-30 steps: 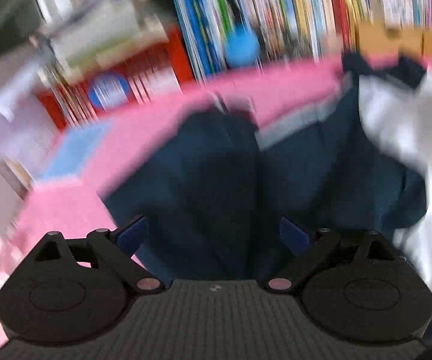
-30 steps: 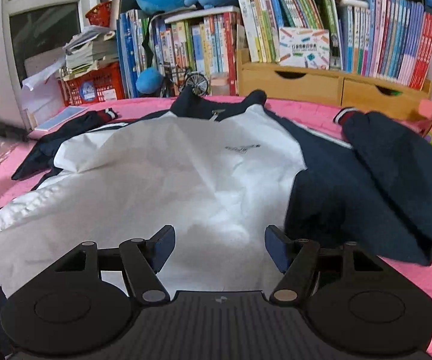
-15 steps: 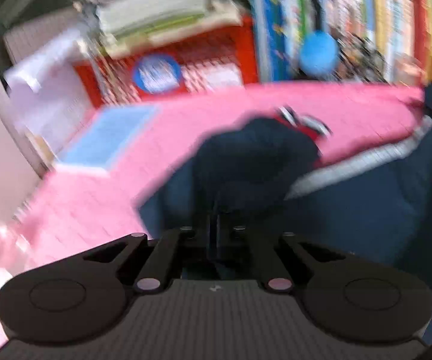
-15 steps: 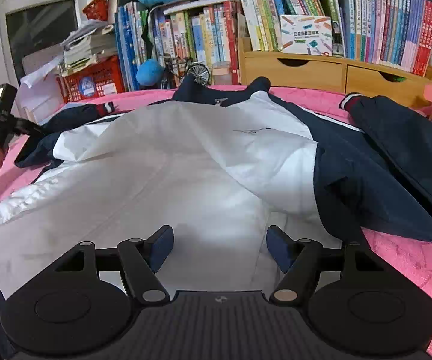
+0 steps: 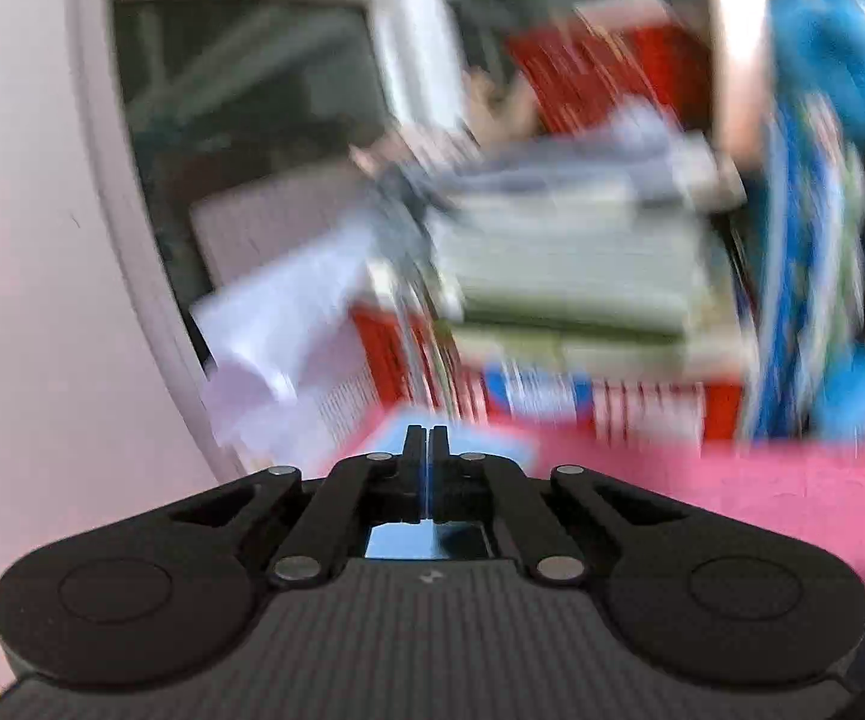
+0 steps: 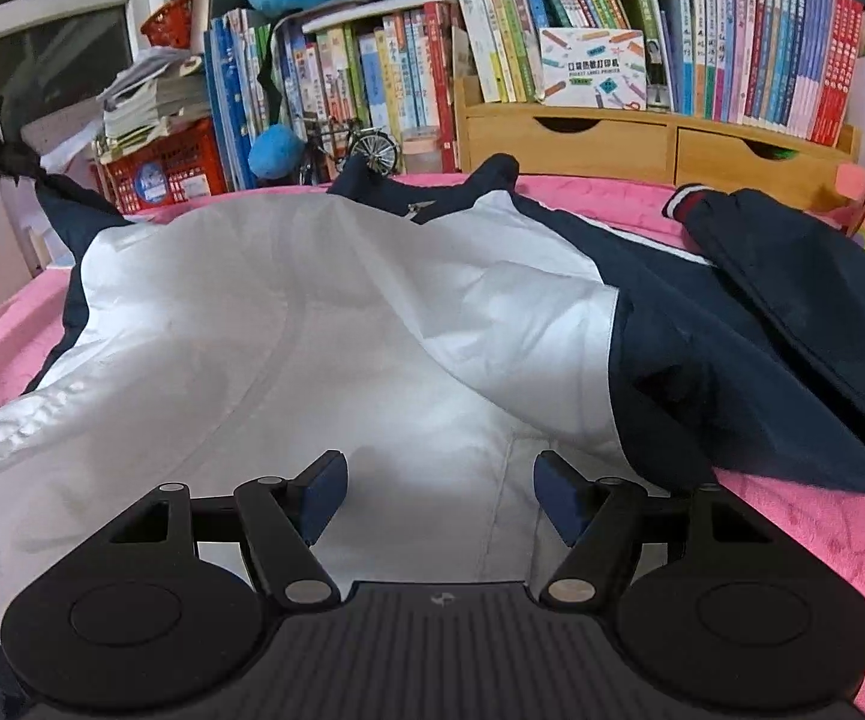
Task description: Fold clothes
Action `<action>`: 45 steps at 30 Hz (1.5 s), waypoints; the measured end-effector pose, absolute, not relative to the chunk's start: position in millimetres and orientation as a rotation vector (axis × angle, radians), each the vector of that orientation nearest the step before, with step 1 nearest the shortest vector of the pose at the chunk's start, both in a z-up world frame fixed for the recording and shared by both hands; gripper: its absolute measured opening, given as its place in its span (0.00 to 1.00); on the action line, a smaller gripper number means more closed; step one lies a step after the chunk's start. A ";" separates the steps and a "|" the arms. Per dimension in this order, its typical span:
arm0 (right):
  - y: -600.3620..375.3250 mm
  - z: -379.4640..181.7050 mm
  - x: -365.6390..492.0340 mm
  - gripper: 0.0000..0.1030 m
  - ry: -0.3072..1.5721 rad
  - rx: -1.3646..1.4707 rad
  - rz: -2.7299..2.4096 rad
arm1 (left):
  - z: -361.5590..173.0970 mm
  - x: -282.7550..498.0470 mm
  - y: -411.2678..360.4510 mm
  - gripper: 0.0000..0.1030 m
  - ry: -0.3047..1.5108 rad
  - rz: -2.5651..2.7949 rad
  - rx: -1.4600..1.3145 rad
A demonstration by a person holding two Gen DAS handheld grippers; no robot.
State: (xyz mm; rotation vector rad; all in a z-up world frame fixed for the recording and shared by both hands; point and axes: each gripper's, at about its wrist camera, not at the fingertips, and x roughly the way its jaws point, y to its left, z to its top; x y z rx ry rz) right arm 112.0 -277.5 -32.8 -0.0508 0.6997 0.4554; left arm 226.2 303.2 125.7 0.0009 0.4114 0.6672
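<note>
The right gripper is held wide open with nothing between its fingers, low over the near hem of the white-and-navy zip-up jacket. The jacket is spread face-up on the pink plush worktop, its right navy sleeve lying crumpled beside the body.

Left of the jacket, its other navy sleeve is seen lifted and drawn taut toward the left gripper, whose fingers are pressed together, apparently on that dark cloth.

A slip is judged likely if the slick fabric is pulled fast. The whole jacket could also be dragged leftward.

Beyond the jacket's collar, little room is left before the wooden drawer unit.
</note>
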 end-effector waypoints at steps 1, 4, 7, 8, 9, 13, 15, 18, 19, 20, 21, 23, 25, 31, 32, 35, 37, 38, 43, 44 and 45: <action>-276.8 -31.4 113.5 0.67 0.700 -0.056 0.451 | 145.1 223.1 306.1 0.00 0.344 0.662 -0.041; -275.5 -28.1 118.0 0.67 0.701 -0.057 0.435 | 184.5 213.6 306.1 0.02 0.220 0.623 -0.086; -273.8 -29.5 121.6 0.68 0.706 -0.043 0.433 | 167.7 217.5 301.9 0.08 0.353 0.542 -0.035; -271.5 -30.9 122.5 0.68 0.710 -0.045 0.434 | 150.1 217.5 299.6 0.11 0.408 0.508 -0.013; -269.2 -32.1 123.4 0.68 0.713 -0.049 0.434 | 131.3 217.0 296.8 0.20 0.464 0.476 0.009; -259.8 -30.7 123.8 0.68 0.712 -0.082 0.448 | 38.0 208.9 278.7 0.61 0.689 0.407 0.091; -254.7 -27.7 122.5 0.69 0.707 -0.107 0.463 | -3.2 211.0 270.8 0.88 0.781 0.398 0.153; -246.2 -26.9 120.8 0.70 0.702 -0.141 0.465 | -31.8 211.4 255.5 1.00 0.751 0.405 0.321; -243.2 -27.6 120.6 0.70 0.702 -0.151 0.464 | -35.5 217.4 252.4 1.00 0.738 0.422 0.370; -240.4 -28.5 120.5 0.70 0.704 -0.160 0.463 | -39.3 223.5 249.4 1.00 0.725 0.438 0.419; -238.4 -30.1 120.7 0.70 0.707 -0.166 0.463 | -42.0 230.1 248.2 1.00 0.717 0.454 0.451; -235.3 -32.7 121.2 0.70 0.711 -0.171 0.463 | -38.0 247.4 261.8 0.91 0.747 0.475 0.364; -233.7 -34.6 121.5 0.71 0.713 -0.168 0.456 | -24.8 263.0 279.9 0.31 0.771 0.498 0.236; -233.0 -40.0 127.4 0.74 0.722 -0.155 0.444 | 110.8 255.5 317.5 0.19 0.419 0.577 0.070; -231.5 -41.1 128.7 0.75 0.721 -0.160 0.440 | 132.9 253.1 323.5 0.19 0.361 0.586 0.045; -227.7 -42.8 131.7 0.75 0.713 -0.167 0.431 | 176.5 237.3 336.8 0.19 0.246 0.588 0.033; -226.2 -44.1 133.6 0.76 0.709 -0.161 0.429 | 168.2 234.4 343.0 0.19 0.270 0.612 0.063; -225.4 -44.8 134.6 0.76 0.707 -0.157 0.427 | 158.2 234.0 347.3 0.19 0.296 0.626 0.071; -222.7 -45.8 137.0 0.78 0.705 -0.165 0.428 | 58.4 236.0 379.9 0.19 0.535 0.700 0.008; -222.1 -45.6 137.1 0.78 0.706 -0.169 0.428 | 39.5 237.0 385.5 0.19 0.574 0.708 -0.012; -221.7 -45.2 137.5 0.78 0.708 -0.172 0.428 | 20.5 238.0 391.1 0.19 0.612 0.717 -0.032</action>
